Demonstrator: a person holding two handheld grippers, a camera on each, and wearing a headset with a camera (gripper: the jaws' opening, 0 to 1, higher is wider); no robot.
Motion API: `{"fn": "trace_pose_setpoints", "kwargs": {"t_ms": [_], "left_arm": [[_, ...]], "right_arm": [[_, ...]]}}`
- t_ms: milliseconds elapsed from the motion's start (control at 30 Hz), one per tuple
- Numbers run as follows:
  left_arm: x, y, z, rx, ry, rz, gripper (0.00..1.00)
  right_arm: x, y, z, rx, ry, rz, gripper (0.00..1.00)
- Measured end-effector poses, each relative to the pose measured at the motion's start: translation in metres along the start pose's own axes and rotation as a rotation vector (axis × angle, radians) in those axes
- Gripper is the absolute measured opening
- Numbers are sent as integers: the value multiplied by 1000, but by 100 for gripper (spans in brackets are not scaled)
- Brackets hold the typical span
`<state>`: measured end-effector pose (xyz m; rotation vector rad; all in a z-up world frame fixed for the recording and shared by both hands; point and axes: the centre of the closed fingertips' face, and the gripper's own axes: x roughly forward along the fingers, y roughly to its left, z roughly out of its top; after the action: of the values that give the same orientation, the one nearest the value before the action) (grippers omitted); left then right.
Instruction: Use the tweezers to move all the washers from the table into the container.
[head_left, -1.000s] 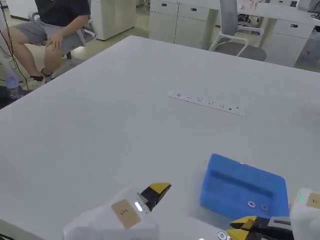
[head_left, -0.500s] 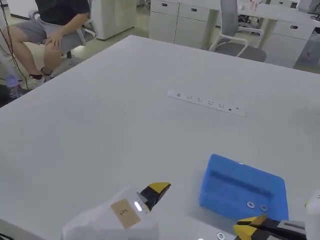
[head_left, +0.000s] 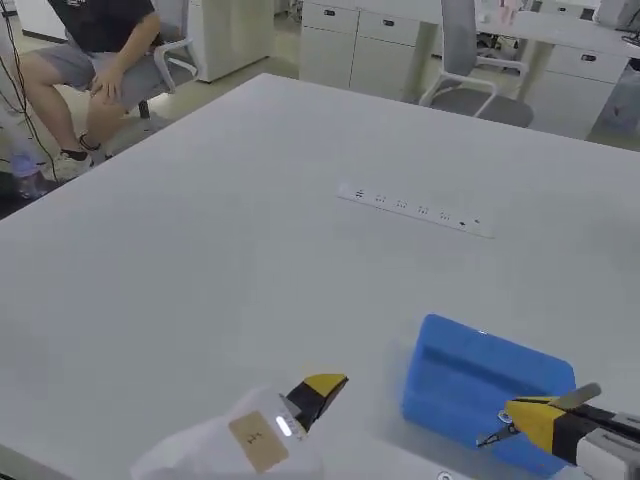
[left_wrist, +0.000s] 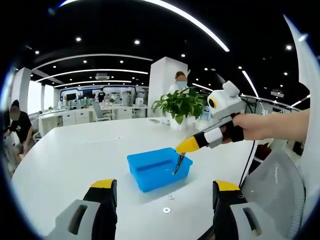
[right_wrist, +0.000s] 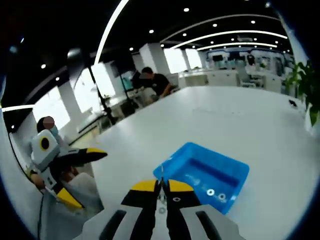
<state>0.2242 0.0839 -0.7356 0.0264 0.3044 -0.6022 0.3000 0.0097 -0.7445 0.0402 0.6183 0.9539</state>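
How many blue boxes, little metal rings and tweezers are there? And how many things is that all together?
Blue container: 1
Washers: 4 in sight, 2 in the container and 2 outside it
Tweezers: 1, held in the right gripper
Total: 6

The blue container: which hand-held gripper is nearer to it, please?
Right. The right hand-held gripper holds the tweezers above the blue container, at its near edge; the left hand-held gripper is apart, over the table to its left.
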Motion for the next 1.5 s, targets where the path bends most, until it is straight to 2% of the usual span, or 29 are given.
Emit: {"fn": "trace_pose_setpoints", "kwargs": {"t_ms": [200, 467, 767, 967, 1267, 1500], "left_arm": [[0, -1, 1, -2, -3, -3, 79], [0, -1, 0, 3, 2, -4, 79], [0, -2, -1, 13, 4, -3, 79], [-1, -3, 5, 6, -26, -10, 79], [-1, -4, 6, 4, -29, -15, 79], [-1, -4, 6, 0, -27, -15, 78]], "right_arm": [[0, -7, 13, 55, -29, -8, 3], [7, -25, 24, 3, -2, -35, 3], [23, -42, 20, -48, 55, -61, 3], [37, -51, 16, -68, 84, -71, 3], [57, -67, 2, -104, 142, -79, 3], [63, -77, -8, -124, 182, -88, 3]]}}
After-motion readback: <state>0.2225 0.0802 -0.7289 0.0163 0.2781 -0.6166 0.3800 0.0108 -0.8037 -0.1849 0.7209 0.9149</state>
